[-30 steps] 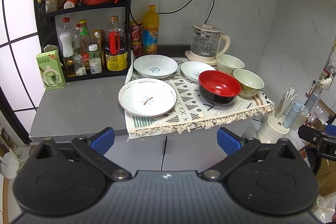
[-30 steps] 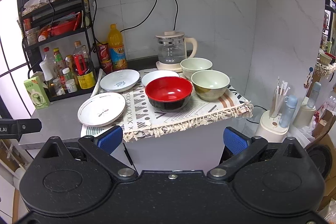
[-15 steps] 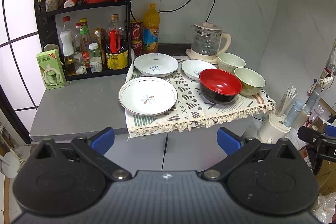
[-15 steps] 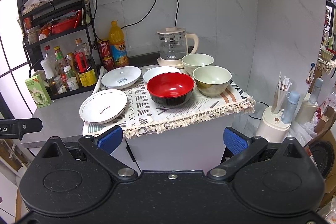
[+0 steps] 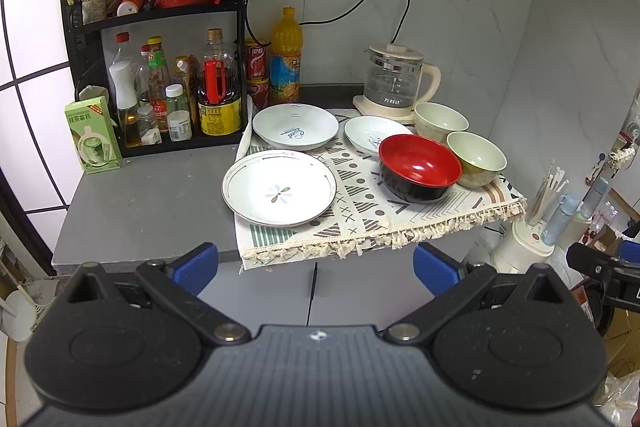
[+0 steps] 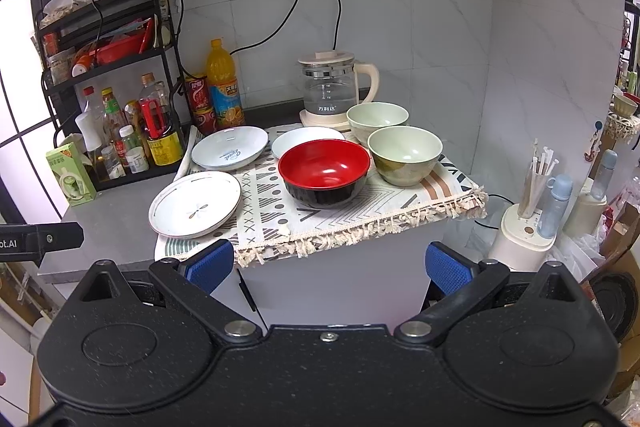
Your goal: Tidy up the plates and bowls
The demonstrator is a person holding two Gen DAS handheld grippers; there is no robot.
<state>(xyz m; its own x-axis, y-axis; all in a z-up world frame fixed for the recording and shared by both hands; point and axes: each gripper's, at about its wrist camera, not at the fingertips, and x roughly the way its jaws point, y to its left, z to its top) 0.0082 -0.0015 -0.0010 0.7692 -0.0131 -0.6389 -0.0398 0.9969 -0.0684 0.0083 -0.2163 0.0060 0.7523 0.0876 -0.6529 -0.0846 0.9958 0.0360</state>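
Observation:
On a patterned cloth [image 5: 360,203] lie a flat flower plate [image 5: 279,187], a deep white plate [image 5: 295,126] behind it and a small white plate [image 5: 370,135]. A red-and-black bowl [image 5: 418,167] stands right of them, with two pale green bowls [image 5: 476,158] [image 5: 439,118] beyond. The same dishes show in the right wrist view: flower plate [image 6: 195,203], red bowl [image 6: 324,171], green bowls [image 6: 405,154]. My left gripper [image 5: 316,267] is open and empty, short of the counter edge. My right gripper [image 6: 328,267] is open and empty, also in front of the counter.
A glass kettle [image 5: 394,81] stands at the back right. A black rack of bottles [image 5: 168,83], an orange juice bottle [image 5: 285,61] and a green carton [image 5: 93,135] stand at the back left. Grey counter [image 5: 140,203] lies left of the cloth. A chopstick holder [image 6: 528,227] stands lower right.
Both grippers have moved slightly closer to the counter; the dishes look a little larger. Nothing on the counter has moved.

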